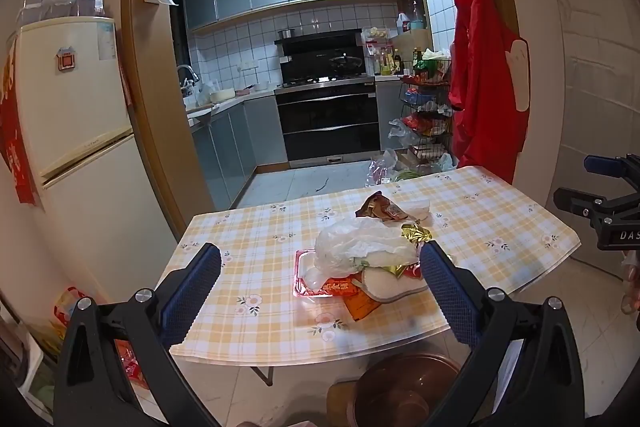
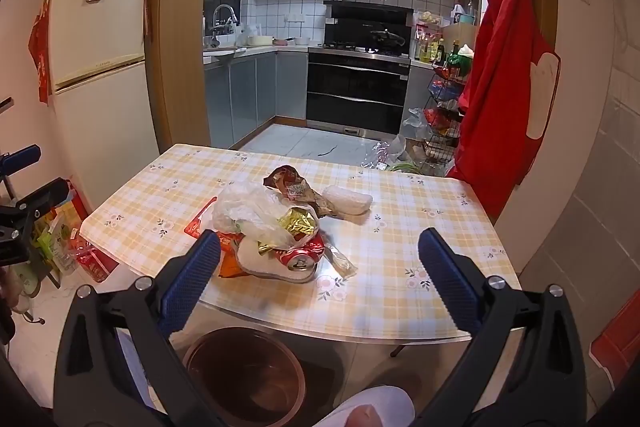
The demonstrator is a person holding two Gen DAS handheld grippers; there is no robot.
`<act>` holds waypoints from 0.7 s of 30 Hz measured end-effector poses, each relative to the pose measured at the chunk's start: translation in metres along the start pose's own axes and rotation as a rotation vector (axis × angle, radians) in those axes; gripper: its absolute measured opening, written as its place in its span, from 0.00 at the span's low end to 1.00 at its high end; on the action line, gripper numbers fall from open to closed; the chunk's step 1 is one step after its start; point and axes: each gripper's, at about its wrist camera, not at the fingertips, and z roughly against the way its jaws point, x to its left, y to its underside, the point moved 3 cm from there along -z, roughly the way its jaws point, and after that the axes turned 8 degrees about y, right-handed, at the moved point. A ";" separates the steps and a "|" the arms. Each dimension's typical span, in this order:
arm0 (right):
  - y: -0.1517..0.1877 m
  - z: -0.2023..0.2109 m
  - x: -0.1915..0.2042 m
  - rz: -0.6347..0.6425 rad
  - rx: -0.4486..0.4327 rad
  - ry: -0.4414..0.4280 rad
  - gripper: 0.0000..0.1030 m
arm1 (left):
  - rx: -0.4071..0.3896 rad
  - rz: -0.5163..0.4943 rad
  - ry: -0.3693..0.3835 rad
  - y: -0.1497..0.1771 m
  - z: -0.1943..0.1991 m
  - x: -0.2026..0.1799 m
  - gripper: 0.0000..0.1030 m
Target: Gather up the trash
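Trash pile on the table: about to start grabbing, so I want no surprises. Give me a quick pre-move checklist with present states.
1. left gripper open and empty: ok.
2. right gripper open and empty: ok.
3. Bin waiting below the table edge: ok.
4. Crushed can exposed at the pile's near side: ok.
5. Plastic bag free of items beneath: not ok, it drapes over them.
6. Bin empty: cannot tell.

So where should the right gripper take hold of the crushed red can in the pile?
Probably across the crushed red can at its flattened body, coming from the near table edge. Its silver top faces the right gripper, whose jaws are open; the plastic bag covers it from behind.
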 end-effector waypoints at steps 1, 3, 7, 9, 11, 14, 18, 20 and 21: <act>0.000 -0.001 -0.001 -0.001 0.000 0.000 0.95 | 0.000 0.000 -0.001 0.000 0.000 0.000 0.95; 0.000 -0.001 0.001 0.002 0.001 0.001 0.95 | 0.000 -0.001 -0.001 0.000 0.000 0.000 0.95; -0.002 0.002 -0.006 0.001 0.000 0.001 0.95 | 0.000 0.000 0.000 0.000 0.000 0.000 0.95; -0.002 0.001 -0.004 0.003 -0.001 0.003 0.95 | 0.001 0.000 -0.001 0.000 0.000 -0.001 0.95; -0.001 0.001 -0.003 0.005 -0.001 0.005 0.95 | 0.000 -0.001 0.001 0.000 0.000 -0.001 0.95; -0.001 0.001 -0.002 0.005 -0.001 0.006 0.95 | 0.000 0.000 0.001 0.000 0.000 -0.001 0.95; -0.001 0.001 -0.002 0.007 -0.001 0.006 0.95 | 0.000 -0.001 0.001 0.000 0.000 -0.001 0.95; -0.002 0.001 -0.002 0.007 0.001 0.006 0.95 | 0.000 -0.001 0.001 0.000 0.000 -0.001 0.95; -0.001 0.001 -0.002 0.007 0.000 0.006 0.95 | 0.000 0.000 0.001 0.000 0.000 -0.001 0.95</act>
